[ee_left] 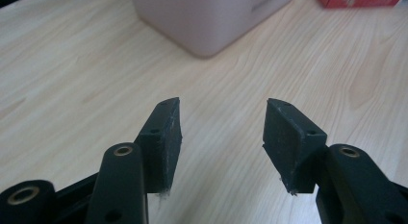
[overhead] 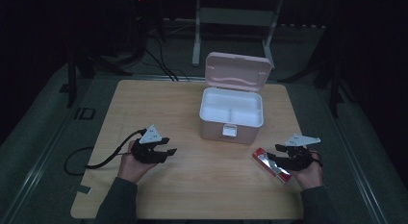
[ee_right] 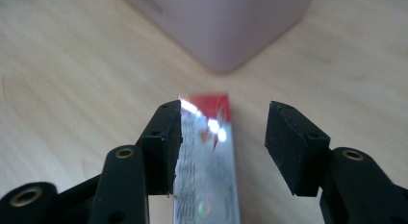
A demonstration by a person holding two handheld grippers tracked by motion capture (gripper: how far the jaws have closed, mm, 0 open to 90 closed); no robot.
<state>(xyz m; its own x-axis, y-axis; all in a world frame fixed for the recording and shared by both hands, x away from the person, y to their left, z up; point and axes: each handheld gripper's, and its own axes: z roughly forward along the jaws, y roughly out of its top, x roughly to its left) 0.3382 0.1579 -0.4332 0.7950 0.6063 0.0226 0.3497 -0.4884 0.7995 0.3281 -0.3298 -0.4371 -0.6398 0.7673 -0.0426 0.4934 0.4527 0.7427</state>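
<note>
The red-and-silver carton (overhead: 272, 166) lies flat on the tabletop (overhead: 202, 185), just in front of and to the right of the open pink storage box (overhead: 231, 119). It is straddled by the right tongs (overhead: 278, 154), whose jaws are spread: in the right gripper view the carton (ee_right: 208, 156) is met by one pad (ee_right: 169, 147) along its edge, while the other pad (ee_right: 288, 147) is kept apart from it. For a sound grip, the carton is best centred between the pads and squeezed across its narrow width before it is raised. The left tongs (overhead: 166, 153) are held spread and empty above bare wood. The box's front wall and the raised lid (overhead: 238, 70) are to be cleared when the carton is carried toward the white compartments.
</note>
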